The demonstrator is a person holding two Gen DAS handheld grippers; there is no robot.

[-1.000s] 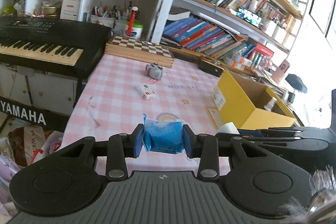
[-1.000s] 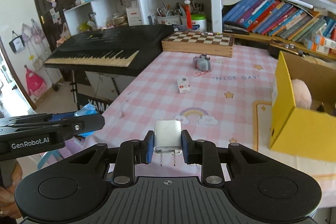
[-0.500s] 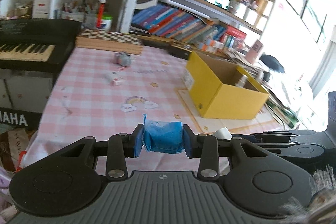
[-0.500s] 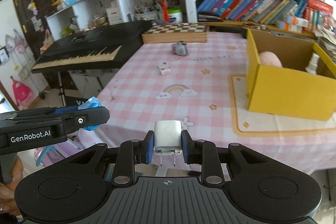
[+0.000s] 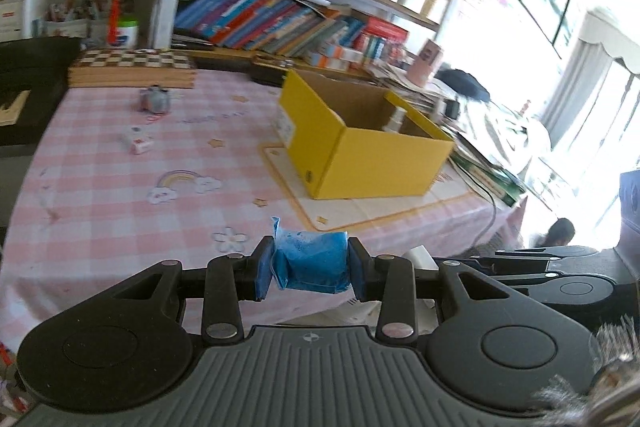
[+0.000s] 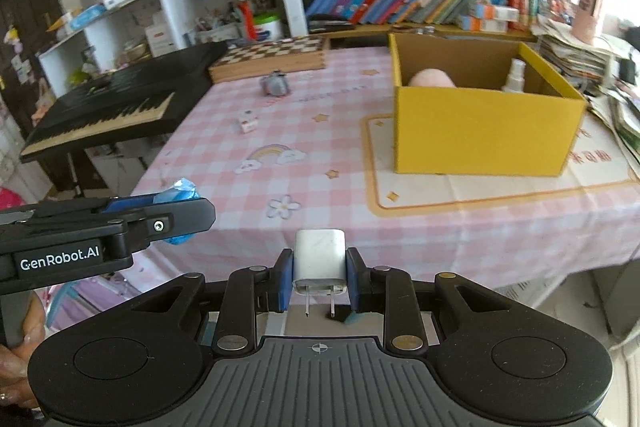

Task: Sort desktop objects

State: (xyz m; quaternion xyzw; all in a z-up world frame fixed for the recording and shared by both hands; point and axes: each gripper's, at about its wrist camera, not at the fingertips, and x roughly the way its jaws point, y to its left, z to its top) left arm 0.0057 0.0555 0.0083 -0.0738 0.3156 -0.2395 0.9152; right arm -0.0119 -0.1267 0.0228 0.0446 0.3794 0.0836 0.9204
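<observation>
While both loads hang off the table edge (image 6: 400, 259), nothing crowds them.

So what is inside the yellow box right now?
Inside the yellow box a pink rounded thing and a white spray bottle show. The near wall hides the floor.

Both wrist views (side by side) toward table (image 5: 100, 195)

Crinkly blue wrapper (image 5: 312, 265) looks glossy plastic; white charger (image 6: 320, 261) is smooth plastic (metal prongs); yellow box (image 6: 480, 131) matt cardboard; table (image 6: 320, 155) wears checked cloth.
</observation>
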